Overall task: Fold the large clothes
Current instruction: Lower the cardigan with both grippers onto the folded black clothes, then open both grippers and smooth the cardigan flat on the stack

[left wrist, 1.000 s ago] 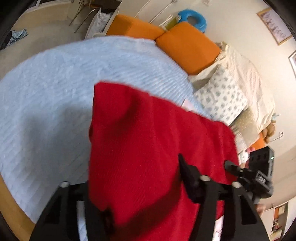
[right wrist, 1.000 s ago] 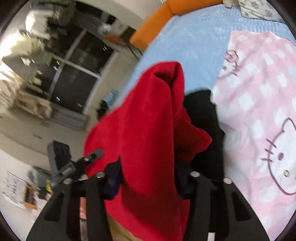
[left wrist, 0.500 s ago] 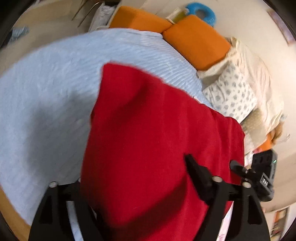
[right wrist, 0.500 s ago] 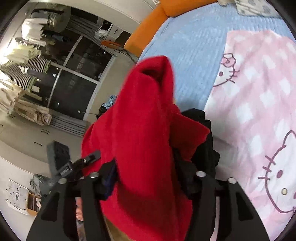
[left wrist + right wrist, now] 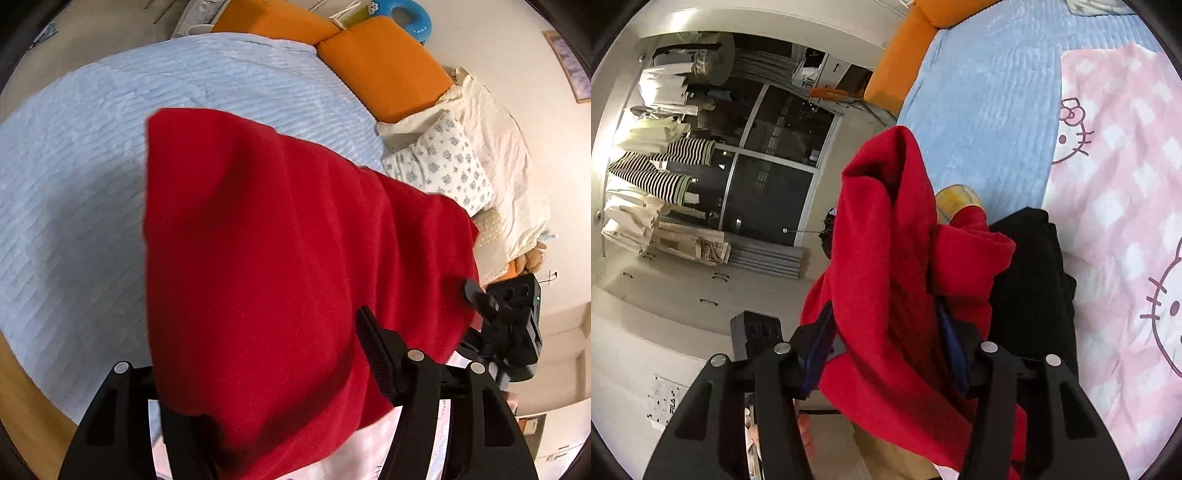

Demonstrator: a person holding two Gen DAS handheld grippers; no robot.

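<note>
A large red knit garment (image 5: 280,258) hangs stretched between both grippers above the light blue bedspread (image 5: 74,184). In the left wrist view it fills the gap of my left gripper (image 5: 273,354). It covers the left finger, and the ribbed right finger (image 5: 373,343) presses its edge while the jaws are closing. In the right wrist view a thick bunched fold of the same garment (image 5: 886,258) sits between the blue pads (image 5: 816,347) of my right gripper (image 5: 884,314), whose jaws are also closing on it. Each gripper shows in the other's view: the right gripper (image 5: 509,321), the left gripper (image 5: 757,332).
A black garment (image 5: 1027,277) lies beside the red one on a pink checked cartoon-cat blanket (image 5: 1126,184). Orange cushions (image 5: 380,62) and pillows (image 5: 454,166) line the bed's far side. A clothes rack (image 5: 657,166) and a dark window (image 5: 768,177) stand across the floor.
Both grippers' fingers spread wider, then drew in a little around the red cloth. The garment has risen slightly and hangs broader in the left wrist view.
</note>
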